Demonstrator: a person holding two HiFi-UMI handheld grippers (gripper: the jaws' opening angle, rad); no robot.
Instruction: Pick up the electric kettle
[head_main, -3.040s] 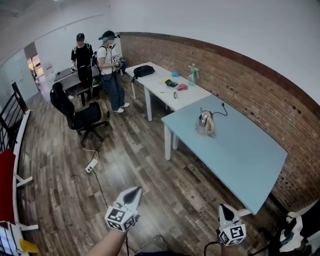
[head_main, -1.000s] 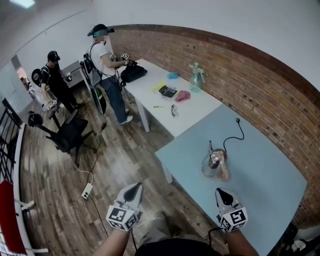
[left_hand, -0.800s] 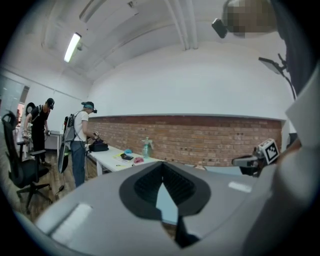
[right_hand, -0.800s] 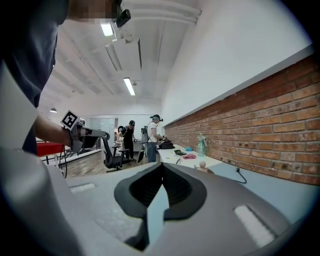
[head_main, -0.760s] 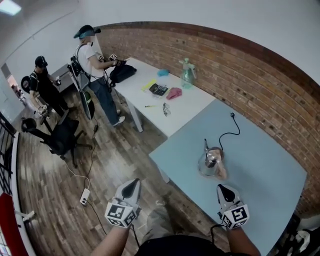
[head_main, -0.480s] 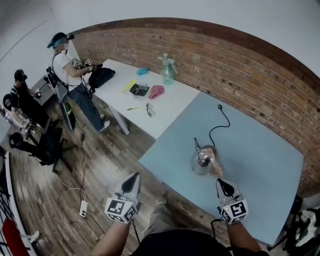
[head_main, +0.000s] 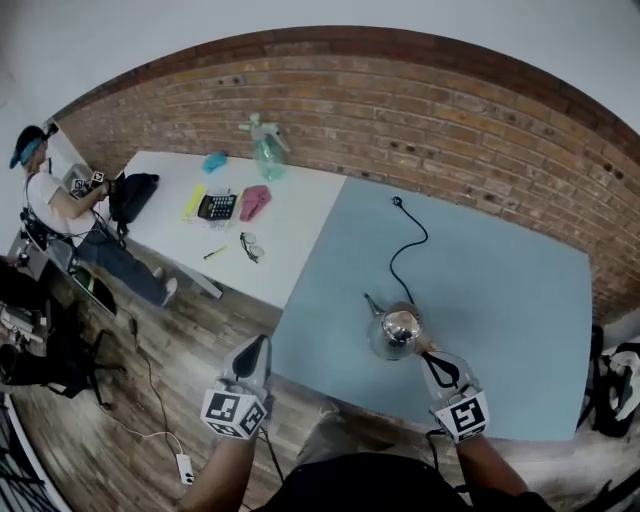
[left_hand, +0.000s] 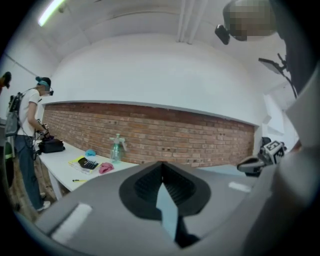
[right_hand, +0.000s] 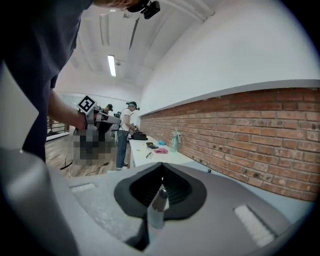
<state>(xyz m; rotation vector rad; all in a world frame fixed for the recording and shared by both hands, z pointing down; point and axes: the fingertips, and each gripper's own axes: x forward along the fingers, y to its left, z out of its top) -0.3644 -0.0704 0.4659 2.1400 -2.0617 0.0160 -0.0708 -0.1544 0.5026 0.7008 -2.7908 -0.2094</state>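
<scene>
The pickup has not started for you yet; by my reading only the approach is under way. Your left gripper (head_main: 256, 345) hangs over the wooden floor (head_main: 190, 350), just off the near left corner of the blue table (head_main: 520, 300), with its jaws pressed together on nothing. The electric kettle (head_main: 396, 329) stands upright near that table's near edge, its cord (head_main: 405, 245) trailing toward the far edge. Your right gripper (head_main: 434, 360) sits just beside the kettle on its near right side, jaws also closed and empty, so opening them, taking the handle and lifting are all left to do. Neither gripper view shows the kettle at all. In the head view the right gripper's tip covers much of the handle, so you cannot tell whether it touches, and whether a base sits under the kettle is too small to make out.
</scene>
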